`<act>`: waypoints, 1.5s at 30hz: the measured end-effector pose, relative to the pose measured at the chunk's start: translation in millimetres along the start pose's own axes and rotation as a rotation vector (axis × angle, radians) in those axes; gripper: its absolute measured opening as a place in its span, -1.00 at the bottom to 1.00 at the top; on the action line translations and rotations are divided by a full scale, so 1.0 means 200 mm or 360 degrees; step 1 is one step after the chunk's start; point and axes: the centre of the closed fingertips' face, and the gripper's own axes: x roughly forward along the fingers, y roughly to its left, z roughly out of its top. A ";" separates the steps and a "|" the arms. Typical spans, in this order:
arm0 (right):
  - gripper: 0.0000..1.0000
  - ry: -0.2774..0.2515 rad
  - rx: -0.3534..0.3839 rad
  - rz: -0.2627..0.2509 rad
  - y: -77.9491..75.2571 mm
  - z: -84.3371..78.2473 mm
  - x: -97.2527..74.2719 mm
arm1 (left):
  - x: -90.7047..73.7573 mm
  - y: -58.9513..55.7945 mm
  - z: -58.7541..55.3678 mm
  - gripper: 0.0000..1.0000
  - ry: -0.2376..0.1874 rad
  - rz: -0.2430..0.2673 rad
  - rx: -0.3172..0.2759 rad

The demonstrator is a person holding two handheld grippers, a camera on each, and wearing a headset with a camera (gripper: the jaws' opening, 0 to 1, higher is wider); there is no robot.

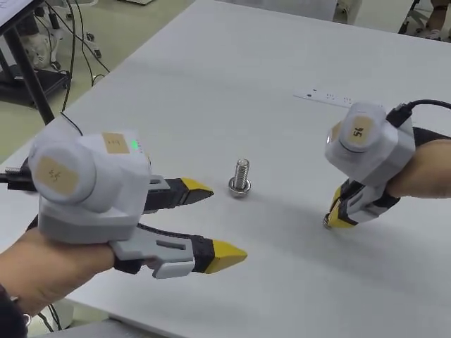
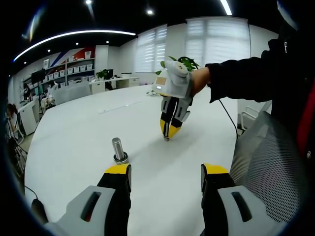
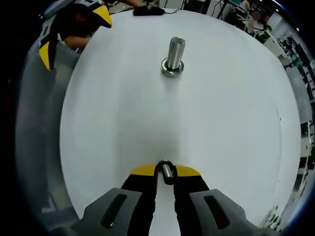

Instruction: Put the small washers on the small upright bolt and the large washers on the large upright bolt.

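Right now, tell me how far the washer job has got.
Done: a washer, it seems, sits around the upright bolt. In hand: the right gripper is shut on a small metal part; the left gripper is open. Left: cannot tell.

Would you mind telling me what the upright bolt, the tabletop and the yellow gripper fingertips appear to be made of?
The upright bolt looks like bright steel, perhaps zinc-plated: silvery, threaded, with sharp highlights. The tabletop seems matte white laminate, smooth with soft reflections; its core cannot be told. The yellow fingertips of the left gripper look like plastic or rubber: dull, evenly coloured.
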 end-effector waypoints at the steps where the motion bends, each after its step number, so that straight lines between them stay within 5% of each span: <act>1: -0.73 -0.0002 0.0001 0.0000 0.00 0.00 0.00 | 0.00 0.00 0.00 0.12 0.0001 -0.0001 0.0001; 22: -0.61 -0.0096 0.0077 -0.0055 -0.01 0.00 -0.01 | 0.01 0.00 0.00 0.13 0.0008 -0.0002 0.0004; 45: -0.32 -0.0441 0.0306 -0.0226 0.02 0.01 -0.17 | 0.03 -0.01 0.01 0.13 0.0014 -0.0026 0.0005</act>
